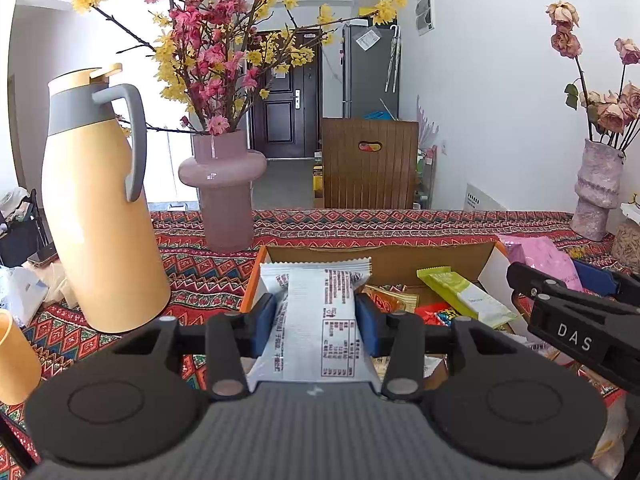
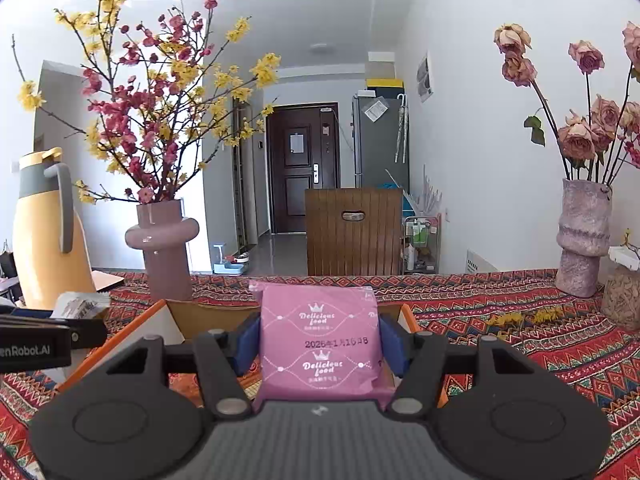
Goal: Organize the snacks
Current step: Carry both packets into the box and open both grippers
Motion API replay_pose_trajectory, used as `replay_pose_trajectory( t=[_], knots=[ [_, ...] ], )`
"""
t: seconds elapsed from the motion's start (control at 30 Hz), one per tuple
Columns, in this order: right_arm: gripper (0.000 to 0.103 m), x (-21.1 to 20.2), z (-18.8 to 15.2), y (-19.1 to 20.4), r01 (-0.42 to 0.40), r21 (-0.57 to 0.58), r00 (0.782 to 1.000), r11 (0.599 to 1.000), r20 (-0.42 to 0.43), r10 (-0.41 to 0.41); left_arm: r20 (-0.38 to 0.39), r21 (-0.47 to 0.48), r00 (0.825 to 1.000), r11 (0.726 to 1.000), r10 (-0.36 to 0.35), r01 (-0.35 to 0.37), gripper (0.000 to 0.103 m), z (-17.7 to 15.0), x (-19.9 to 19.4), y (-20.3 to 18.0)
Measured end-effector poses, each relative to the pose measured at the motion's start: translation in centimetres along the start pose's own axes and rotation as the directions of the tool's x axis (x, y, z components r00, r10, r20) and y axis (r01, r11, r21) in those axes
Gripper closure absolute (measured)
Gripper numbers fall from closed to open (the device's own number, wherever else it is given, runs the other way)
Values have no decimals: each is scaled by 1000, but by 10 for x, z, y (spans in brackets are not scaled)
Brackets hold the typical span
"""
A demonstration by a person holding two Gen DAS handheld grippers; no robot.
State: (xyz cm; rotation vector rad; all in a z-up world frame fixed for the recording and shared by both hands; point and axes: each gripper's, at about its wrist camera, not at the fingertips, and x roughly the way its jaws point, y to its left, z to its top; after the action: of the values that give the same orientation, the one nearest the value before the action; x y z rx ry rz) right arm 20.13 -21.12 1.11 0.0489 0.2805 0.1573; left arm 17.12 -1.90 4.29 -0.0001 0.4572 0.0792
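Cardboard box (image 1: 384,264) lies just ahead of and below both grippers, left (image 1: 316,320) clamped on a white packet (image 1: 320,320) lengthwise, right (image 2: 320,344) on a pink one (image 2: 320,340).

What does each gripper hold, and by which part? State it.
The left gripper clamps a white snack packet across its long sides, near mid-length. The right gripper clamps a pink snack packet by its two side edges.

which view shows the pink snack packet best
The right wrist view: the pink snack packet sits centred and upright between that gripper's blue pads, its printed face fully readable. The left wrist view catches only part of it at the right edge, behind the other gripper's arm.
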Motion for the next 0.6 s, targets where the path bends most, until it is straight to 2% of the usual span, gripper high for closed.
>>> replay_pose_trajectory(
  t=[0.23,0.6],
  knots=[
    [42,16,-11,-5,5,18,999,1000,-35,-4,-10,-30,1000,1000,4,-5,59,3,26,0],
    [42,20,-22,-2,29,22,998,999,-54,-28,-58,-14,998,1000,-7,7,59,-19,52,-1]
  ],
)
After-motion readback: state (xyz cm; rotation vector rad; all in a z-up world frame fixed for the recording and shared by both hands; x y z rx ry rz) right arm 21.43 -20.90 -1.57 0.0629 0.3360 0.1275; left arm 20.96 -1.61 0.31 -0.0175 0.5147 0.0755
